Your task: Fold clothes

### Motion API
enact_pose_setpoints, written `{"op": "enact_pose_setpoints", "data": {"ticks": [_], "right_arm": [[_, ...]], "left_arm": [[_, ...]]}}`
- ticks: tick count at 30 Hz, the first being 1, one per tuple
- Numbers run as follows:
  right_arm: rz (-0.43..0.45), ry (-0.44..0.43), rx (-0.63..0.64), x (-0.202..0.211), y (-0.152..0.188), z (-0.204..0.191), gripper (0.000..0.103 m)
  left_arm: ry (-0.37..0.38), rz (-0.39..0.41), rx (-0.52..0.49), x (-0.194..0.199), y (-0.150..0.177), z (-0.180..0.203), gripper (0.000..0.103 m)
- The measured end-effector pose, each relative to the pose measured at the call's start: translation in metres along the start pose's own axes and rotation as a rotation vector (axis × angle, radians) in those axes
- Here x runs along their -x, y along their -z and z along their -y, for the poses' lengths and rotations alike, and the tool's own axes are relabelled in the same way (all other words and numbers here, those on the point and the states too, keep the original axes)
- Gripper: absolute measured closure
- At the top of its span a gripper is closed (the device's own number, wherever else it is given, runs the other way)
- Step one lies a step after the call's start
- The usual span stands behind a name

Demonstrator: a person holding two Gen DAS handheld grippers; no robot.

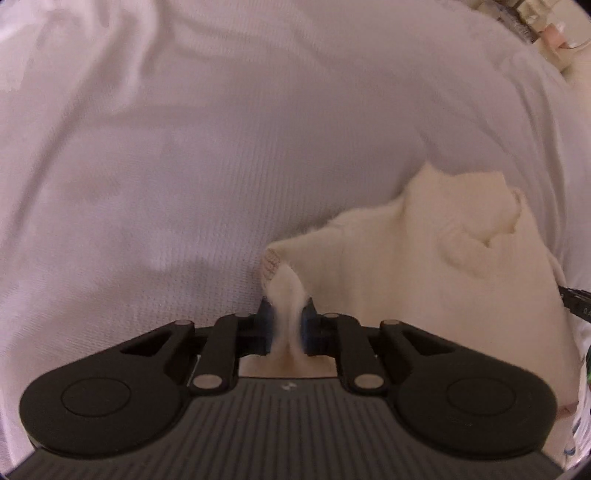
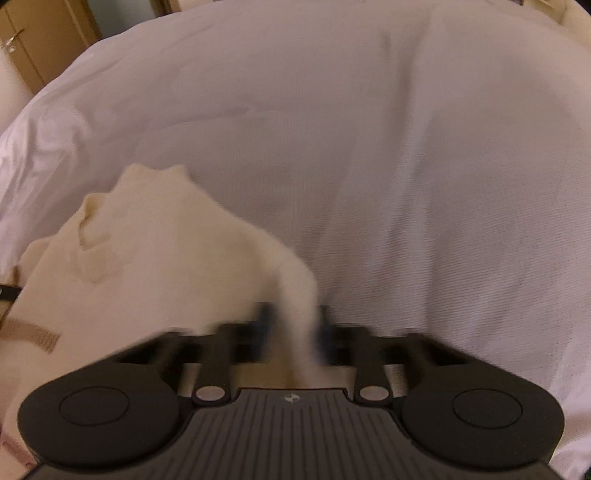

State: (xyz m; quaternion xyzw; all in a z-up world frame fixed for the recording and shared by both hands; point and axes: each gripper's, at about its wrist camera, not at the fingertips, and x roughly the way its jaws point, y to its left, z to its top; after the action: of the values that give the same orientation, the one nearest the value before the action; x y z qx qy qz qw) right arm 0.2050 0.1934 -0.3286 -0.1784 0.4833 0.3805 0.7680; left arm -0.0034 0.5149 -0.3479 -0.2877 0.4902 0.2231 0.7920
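A cream knitted sweater [image 1: 424, 258] lies crumpled on a white bedsheet [image 1: 184, 184], to the right in the left wrist view and to the left in the right wrist view [image 2: 147, 251]. My left gripper [image 1: 287, 314] is shut on a bunched edge of the sweater next to a ribbed cuff [image 1: 271, 260]. My right gripper [image 2: 293, 325] is shut on another bunched edge of the sweater and looks motion-blurred. A tip of the right gripper shows at the right edge of the left wrist view [image 1: 576, 301].
The white bedsheet [image 2: 406, 166] covers the bed with soft wrinkles on all sides. A wooden door [image 2: 40, 40] stands at the far left beyond the bed. Cluttered objects [image 1: 546, 33] sit past the bed's far right corner.
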Motion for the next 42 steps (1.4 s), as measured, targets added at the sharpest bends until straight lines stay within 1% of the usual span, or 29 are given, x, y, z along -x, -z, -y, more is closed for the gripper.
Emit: {"op": "enact_pose_setpoints", "data": {"ticks": [2, 4, 5, 7, 9, 11, 12, 13, 15, 16, 17, 18, 19, 20, 21, 23, 24, 26, 27, 30, 32, 33, 34, 35, 37, 38, 40, 41, 42], "right_arm": [[0.044, 0.002, 0.033, 0.021, 0.001, -0.013, 0.090], [0.106, -0.032, 0.043, 0.054, 0.000, -0.023, 0.091], [0.136, -0.052, 0.049, 0.070, -0.006, -0.028, 0.091], [0.193, -0.090, 0.069, 0.098, -0.022, -0.039, 0.091], [0.242, -0.127, 0.096, 0.119, -0.044, -0.050, 0.091], [0.276, -0.155, 0.102, 0.128, -0.071, -0.058, 0.091], [0.290, -0.167, 0.096, 0.129, -0.087, -0.061, 0.091], [0.303, -0.170, 0.090, 0.128, -0.101, -0.064, 0.091], [0.308, -0.131, 0.064, 0.114, -0.131, -0.069, 0.091], [0.302, -0.099, 0.037, 0.103, -0.145, -0.071, 0.091], [0.278, -0.065, 0.005, 0.089, -0.155, -0.071, 0.088], [0.247, -0.033, -0.025, 0.076, -0.162, -0.070, 0.078], [0.215, -0.001, -0.056, 0.063, -0.169, -0.070, 0.070], [0.202, 0.024, -0.076, 0.056, -0.168, -0.071, 0.065], [0.199, 0.046, -0.091, 0.052, -0.163, -0.073, 0.053], [0.206, 0.024, -0.114, 0.055, -0.141, -0.076, 0.042], [0.194, 0.008, -0.124, 0.058, -0.123, -0.075, 0.040], [0.149, -0.024, -0.144, 0.064, -0.082, -0.072, 0.040], [0.127, -0.040, -0.153, 0.066, -0.062, -0.070, 0.040], [0.028, -0.056, -0.215, 0.077, 0.010, -0.068, 0.040], [-0.041, -0.060, -0.290, 0.087, 0.060, -0.069, 0.039], [-0.075, -0.064, -0.334, 0.093, 0.084, -0.069, 0.039], [-0.103, -0.066, -0.371, 0.101, 0.105, -0.063, 0.039], [-0.121, -0.069, -0.400, 0.108, 0.121, -0.057, 0.039], [-0.148, -0.079, -0.454, 0.120, 0.150, -0.044, 0.039], [-0.159, -0.082, -0.475, 0.128, 0.164, -0.040, 0.039], [-0.178, -0.084, -0.502, 0.144, 0.185, -0.036, 0.039], [-0.176, -0.085, -0.502, 0.147, 0.187, -0.036, 0.039], [-0.168, -0.088, -0.499, 0.151, 0.188, -0.036, 0.039]], "left_arm": [[0.020, 0.058, 0.040, 0.037, -0.001, -0.010, 0.094], [0.043, 0.124, 0.088, 0.079, -0.003, -0.021, 0.094], [0.034, 0.167, 0.081, 0.103, -0.007, -0.023, 0.094], [-0.013, 0.252, 0.029, 0.141, -0.019, -0.023, 0.094], [-0.050, 0.333, -0.006, 0.175, -0.042, -0.027, 0.094], [-0.099, 0.404, -0.037, 0.198, -0.071, -0.031, 0.094], [-0.127, 0.434, -0.062, 0.205, -0.087, -0.033, 0.094], [-0.146, 0.444, -0.087, 0.203, -0.103, -0.033, 0.094], [-0.177, 0.454, -0.136, 0.194, -0.135, -0.034, 0.087], [-0.182, 0.434, -0.142, 0.181, -0.151, -0.037, 0.087], [-0.184, 0.405, -0.143, 0.165, -0.166, -0.039, 0.085], [-0.200, 0.380, -0.141, 0.152, -0.173, -0.041, 0.084], [-0.220, 0.357, -0.139, 0.139, -0.177, -0.042, 0.084], [-0.216, 0.337, -0.137, 0.129, -0.172, -0.047, 0.082], [-0.195, 0.316, -0.119, 0.125, -0.158, -0.053, 0.078], [-0.146, 0.271, -0.070, 0.118, -0.126, -0.068, 0.072], [-0.127, 0.235, -0.043, 0.115, -0.107, -0.075, 0.072], [-0.092, 0.143, 0.018, 0.109, -0.054, -0.092, 0.072], [-0.075, 0.099, 0.039, 0.110, -0.025, -0.093, 0.072], [-0.018, -0.022, 0.095, 0.117, 0.057, -0.088, 0.072], [0.033, -0.076, 0.131, 0.128, 0.104, -0.076, 0.072], [0.063, -0.103, 0.155, 0.133, 0.128, -0.069, 0.068], [0.092, -0.122, 0.182, 0.138, 0.143, -0.063, 0.065], [0.107, -0.126, 0.214, 0.139, 0.153, -0.060, 0.058], [0.128, -0.124, 0.282, 0.141, 0.172, -0.055, 0.057], [0.140, -0.108, 0.324, 0.136, 0.179, -0.055, 0.057], [0.148, -0.069, 0.363, 0.127, 0.183, -0.054, 0.065], [0.141, -0.065, 0.371, 0.121, 0.181, -0.054, 0.090], [0.131, -0.066, 0.376, 0.115, 0.177, -0.054, 0.095]]}}
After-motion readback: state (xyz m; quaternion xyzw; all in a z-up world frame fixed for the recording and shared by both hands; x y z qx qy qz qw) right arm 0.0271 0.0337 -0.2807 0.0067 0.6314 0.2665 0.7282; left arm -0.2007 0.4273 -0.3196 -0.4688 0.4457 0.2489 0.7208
